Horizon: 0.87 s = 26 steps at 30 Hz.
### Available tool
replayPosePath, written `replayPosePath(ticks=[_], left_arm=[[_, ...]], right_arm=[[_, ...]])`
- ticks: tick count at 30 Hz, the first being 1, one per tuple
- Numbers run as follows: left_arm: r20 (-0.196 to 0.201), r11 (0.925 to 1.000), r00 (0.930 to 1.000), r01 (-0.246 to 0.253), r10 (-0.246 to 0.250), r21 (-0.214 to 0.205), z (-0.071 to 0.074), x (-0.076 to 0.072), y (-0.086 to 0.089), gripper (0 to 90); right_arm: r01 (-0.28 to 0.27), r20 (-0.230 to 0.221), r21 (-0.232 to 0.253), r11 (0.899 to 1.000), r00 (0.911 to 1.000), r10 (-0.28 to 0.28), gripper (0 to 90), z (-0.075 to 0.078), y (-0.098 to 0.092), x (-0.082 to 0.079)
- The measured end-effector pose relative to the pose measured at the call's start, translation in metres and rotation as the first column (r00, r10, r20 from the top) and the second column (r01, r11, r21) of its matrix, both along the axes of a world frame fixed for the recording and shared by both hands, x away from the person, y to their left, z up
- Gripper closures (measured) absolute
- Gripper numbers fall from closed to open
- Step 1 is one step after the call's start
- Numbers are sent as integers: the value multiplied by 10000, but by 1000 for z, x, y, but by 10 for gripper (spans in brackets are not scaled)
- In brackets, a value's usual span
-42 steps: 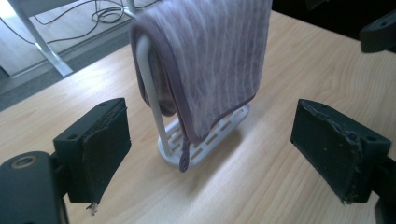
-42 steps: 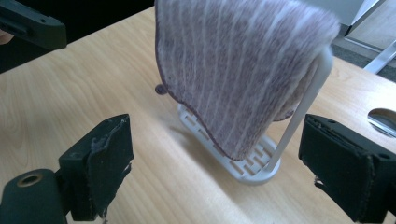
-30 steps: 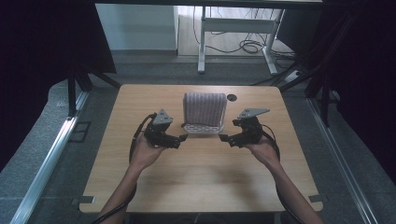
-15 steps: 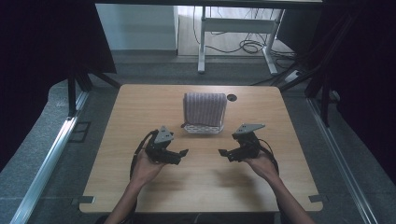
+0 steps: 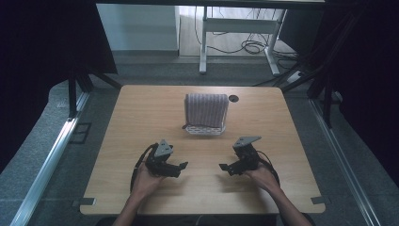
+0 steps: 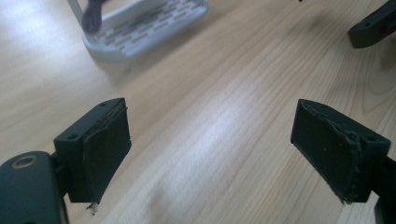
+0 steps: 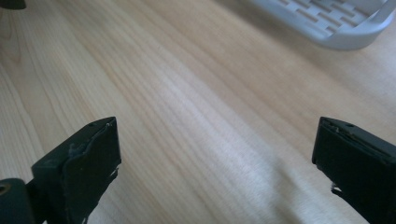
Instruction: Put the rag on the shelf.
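A: Where do you have the two tools right now?

B: I see both over the near half of the light wooden bench (image 5: pixel 141 113). The left black two-jaw gripper (image 5: pixel 181 167) sits in the person's left hand (image 5: pixel 146 181), the right black two-jaw gripper (image 5: pixel 225 167) in the right hand (image 5: pixel 263 178). They point inward, toward each other, well apart, with bare wood between them.

A: And the jaws?

B: Spread wide on both, nothing between them. In the left gripper view I look along the two black pads (image 6: pixel 105 149) at plain wood grain, and the right gripper view gives me the same: pads (image 7: pixel 91 163) far apart, gripping nothing. The rubber facing on the pads looks frayed at the edges.

A: What else is on the bench?

B: A white slotted plastic rack (image 5: pixel 203 129) stands toward the far middle, with a grey-purple ribbed cloth (image 5: pixel 206 109) draped over its upright part. It is beyond both grippers and touched by neither. I catch the rack's slotted base at the top of each gripper view. Just right of the cloth there is a small dark round hole (image 5: pixel 233 98) in the bench top.
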<state>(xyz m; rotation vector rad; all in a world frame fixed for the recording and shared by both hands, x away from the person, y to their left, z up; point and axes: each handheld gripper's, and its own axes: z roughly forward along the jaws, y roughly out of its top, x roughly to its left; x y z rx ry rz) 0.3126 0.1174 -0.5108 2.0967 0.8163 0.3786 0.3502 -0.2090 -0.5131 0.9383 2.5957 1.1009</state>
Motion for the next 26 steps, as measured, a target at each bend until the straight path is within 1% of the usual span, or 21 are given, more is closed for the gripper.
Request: replayPosePath(ticks=[2,5,8,10,11,12,13,15,17,18,19,26], left_arm=[[-151,10000,9999,-38,37,-47,-5,-1,1,116],[-338,10000,9994,-45,46,36,-13,-4,1,116],[-594,9999,9982,-13,20,129,-22,-5,0,116],[-765,9996,9971,-16,37,276,-28,-5,-1,116],[-868,9990,9962,-51,88,433,-31,-6,-2,116],[-909,9977,9958,-51,112,669,-31,-5,-3,116],[-858,9973,9962,-86,149,728,-31,-6,-4,117],[-882,9959,9959,-115,195,896,-32,-5,-6,118],[-1113,9931,9936,-60,192,1174,-33,-4,-8,120],[-1140,9933,9933,-81,213,1151,-33,-4,-8,116],[-1143,9934,9931,-134,266,1142,-33,-3,-8,116],[-1174,9925,9923,-257,398,1192,-33,-3,-8,99]], right_arm=[[-3,-48,-37,10000,10000,3,2,-3,0,-2],[-129,-157,-153,9998,9998,126,0,-10,1,-4],[-138,-196,-320,9994,9997,131,0,-16,1,-4],[-129,-236,-326,9994,9996,121,0,-20,1,-4],[-125,-247,-302,9995,9996,117,0,-21,1,-5],[-130,-260,-304,9995,9996,122,0,-23,1,-5],[-161,-262,-346,9993,9995,151,0,-25,1,-5],[-209,-14,-392,9990,9998,209,0,-27,1,-5],[-235,224,-445,9987,9994,245,0,-29,1,-6],[-229,398,-435,9988,9989,247,0,-30,1,-6],[-197,638,-542,9983,9977,231,0,-31,1,-7],[-182,647,-562,9983,9977,218,0,-32,1,-8]])
